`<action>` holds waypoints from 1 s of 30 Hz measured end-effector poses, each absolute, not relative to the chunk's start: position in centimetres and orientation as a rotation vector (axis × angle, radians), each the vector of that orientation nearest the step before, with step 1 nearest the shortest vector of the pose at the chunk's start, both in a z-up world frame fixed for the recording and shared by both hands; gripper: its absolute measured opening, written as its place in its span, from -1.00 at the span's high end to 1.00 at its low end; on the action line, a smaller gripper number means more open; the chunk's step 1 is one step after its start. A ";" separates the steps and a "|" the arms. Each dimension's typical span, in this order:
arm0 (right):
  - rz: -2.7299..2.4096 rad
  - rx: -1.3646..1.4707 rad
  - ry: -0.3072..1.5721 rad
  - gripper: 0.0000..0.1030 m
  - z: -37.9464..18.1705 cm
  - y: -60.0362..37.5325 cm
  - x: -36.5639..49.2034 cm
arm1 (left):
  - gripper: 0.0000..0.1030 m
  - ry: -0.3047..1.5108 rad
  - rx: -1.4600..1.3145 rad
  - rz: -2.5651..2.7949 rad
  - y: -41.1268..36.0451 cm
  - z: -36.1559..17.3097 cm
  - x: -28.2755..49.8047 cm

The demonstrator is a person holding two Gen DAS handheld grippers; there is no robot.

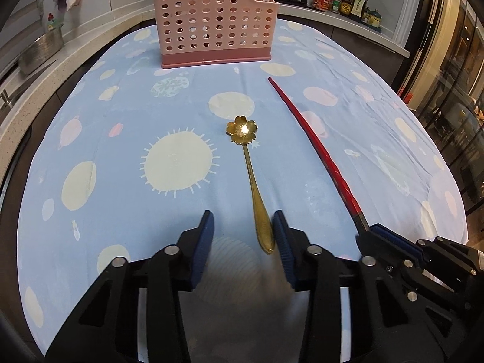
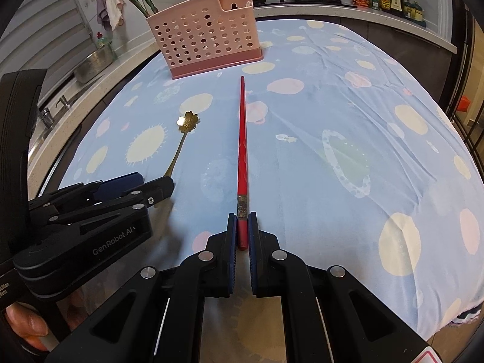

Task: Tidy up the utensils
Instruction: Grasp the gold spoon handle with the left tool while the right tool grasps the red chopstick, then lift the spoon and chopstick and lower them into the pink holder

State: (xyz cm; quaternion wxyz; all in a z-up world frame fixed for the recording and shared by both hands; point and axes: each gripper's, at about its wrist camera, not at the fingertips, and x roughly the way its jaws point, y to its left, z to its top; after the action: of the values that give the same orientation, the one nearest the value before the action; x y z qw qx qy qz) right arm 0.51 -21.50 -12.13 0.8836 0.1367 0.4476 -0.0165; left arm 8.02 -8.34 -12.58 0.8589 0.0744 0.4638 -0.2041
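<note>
Shiny gold flower-bowl spoon [image 1: 251, 178] and smooth red chopstick [image 2: 242, 157] on the planet-print cloth [image 1: 121, 151].
Left gripper [image 1: 243, 230] fingers spread around the spoon handle; right gripper [image 2: 242, 230] clamped on the chopstick's butt end.

Open cloth [image 1: 348, 139] stretches ahead; the pink caddy [image 1: 215, 24], seemingly already holding chopsticks, blocks its far edge

2 low wrist views face the rack [image 1: 216, 21]; both share spoon [image 1: 246, 163].
</note>
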 end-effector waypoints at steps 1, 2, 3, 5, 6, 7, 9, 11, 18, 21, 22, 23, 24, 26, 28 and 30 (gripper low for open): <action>-0.034 0.284 0.932 0.87 -12.1 -21.5 0.6 | 0.51 0.976 0.154 -0.431 -8.3 -12.6 8.0; -0.033 0.284 0.932 0.87 -12.1 -21.4 0.6 | 0.65 0.980 0.150 -0.436 -8.1 -12.5 8.1; -0.032 0.284 0.931 0.87 -12.1 -21.4 0.6 | 0.76 0.985 0.142 -0.439 -8.0 -12.5 8.2; -0.031 0.285 0.928 0.87 -12.0 -21.4 0.5 | 0.78 0.996 0.125 -0.448 -7.6 -12.5 8.3; -0.031 0.285 0.925 0.87 -11.9 -21.4 0.5 | 0.79 1.001 0.116 -0.449 -7.4 -12.4 8.3; -0.031 0.285 0.923 0.87 -11.8 -21.4 0.5 | 0.80 1.004 0.107 -0.450 -7.1 -12.3 8.3; -0.029 0.287 0.918 0.87 -11.5 -21.4 0.4 | 0.80 1.004 0.097 -0.448 -6.8 -12.0 8.2; -0.027 0.289 0.912 0.87 -11.2 -21.3 0.3 | 0.80 1.001 0.084 -0.446 -6.3 -11.5 8.0; -0.005 0.296 0.868 0.87 -9.2 -20.9 -0.1 | 0.80 0.964 0.032 -0.436 -4.7 -8.9 7.8; 0.007 0.304 0.843 0.87 -8.0 -20.8 -0.2 | 0.82 0.939 0.011 -0.433 -4.2 -7.5 7.8; 0.009 0.304 0.834 0.87 -7.6 -20.8 -0.3 | 0.82 0.932 0.005 -0.433 -4.1 -7.1 7.9; 0.012 0.305 0.824 0.87 -7.1 -20.7 -0.3 | 0.83 0.925 -0.002 -0.432 -3.9 -6.7 8.0; 0.015 0.308 0.816 0.87 -6.8 -20.7 -0.2 | 0.85 0.919 -0.007 -0.433 -3.8 -6.3 8.1; 0.020 0.317 0.799 0.87 -5.9 -20.8 -0.2 | 0.90 0.904 -0.014 -0.431 -3.6 -5.5 8.3; 0.024 0.325 0.781 0.87 -5.1 -20.9 -0.2 | 0.98 0.897 -0.019 -0.434 -3.5 -5.0 8.6; 0.025 0.329 0.760 0.87 -4.3 -21.1 -0.1 | 0.98 0.891 -0.023 -0.436 -3.3 -4.6 8.9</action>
State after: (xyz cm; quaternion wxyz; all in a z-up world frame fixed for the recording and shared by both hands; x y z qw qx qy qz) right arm -0.13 -21.08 -4.29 0.9154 0.1600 0.3691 0.0123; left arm 8.92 -3.31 -4.55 0.8794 -0.0112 0.4274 -0.2092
